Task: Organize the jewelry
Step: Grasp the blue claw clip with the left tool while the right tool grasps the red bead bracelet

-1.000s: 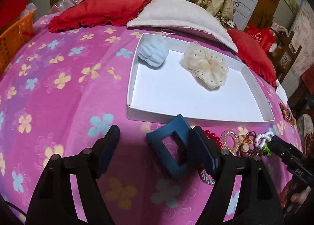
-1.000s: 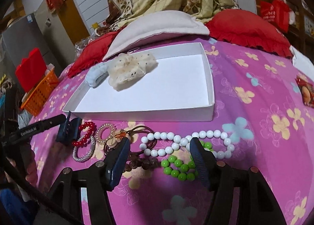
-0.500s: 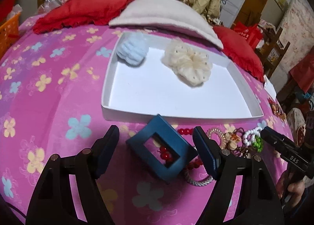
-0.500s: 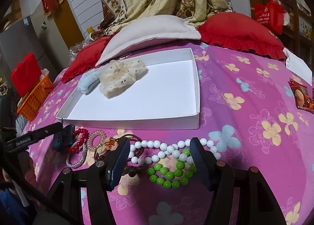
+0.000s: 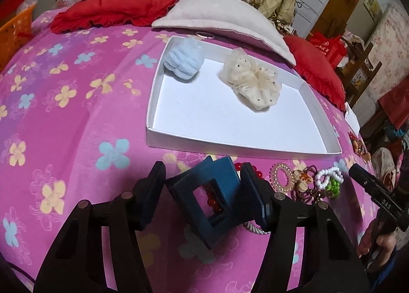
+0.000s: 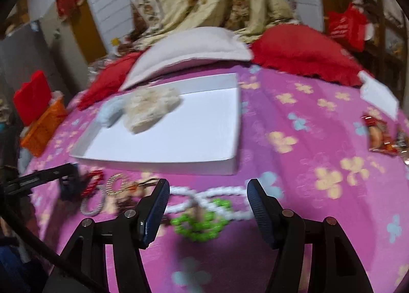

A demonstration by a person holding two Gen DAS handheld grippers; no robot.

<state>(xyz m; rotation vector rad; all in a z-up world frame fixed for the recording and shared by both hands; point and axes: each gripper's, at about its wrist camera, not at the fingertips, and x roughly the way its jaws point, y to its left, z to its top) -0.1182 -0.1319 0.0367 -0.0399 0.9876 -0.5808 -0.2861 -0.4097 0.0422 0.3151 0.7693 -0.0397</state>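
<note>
A white shallow tray [image 5: 179, 137] lies on the pink flowered bedspread and holds a light blue scrunchie [image 5: 183, 59] and a cream scrunchie [image 5: 253, 83]. My left gripper [image 5: 203, 196] has its pads around a dark blue square hair clip [image 5: 204, 190], which is tilted; the right pad touches it and the left pad stands a little apart. Red beads [image 5: 214, 202] show through the clip. My right gripper [image 6: 208, 206] is open above a white bead necklace [image 6: 230, 212] and a green bead bracelet [image 6: 199, 224]. The right wrist view is blurred.
Beside the clip lie a coiled hair tie [image 5: 281, 176], brown cords [image 5: 304, 190] and a silver bracelet [image 6: 89, 207]. Red pillows [image 5: 115, 9] and a beige pillow [image 5: 219, 19] lie behind the tray. An orange basket [image 6: 42, 129] stands at the left.
My left gripper has narrowed around the blue clip, which now stands more upright between the pads. My right gripper has shifted over the beads, and its view has become blurred.
</note>
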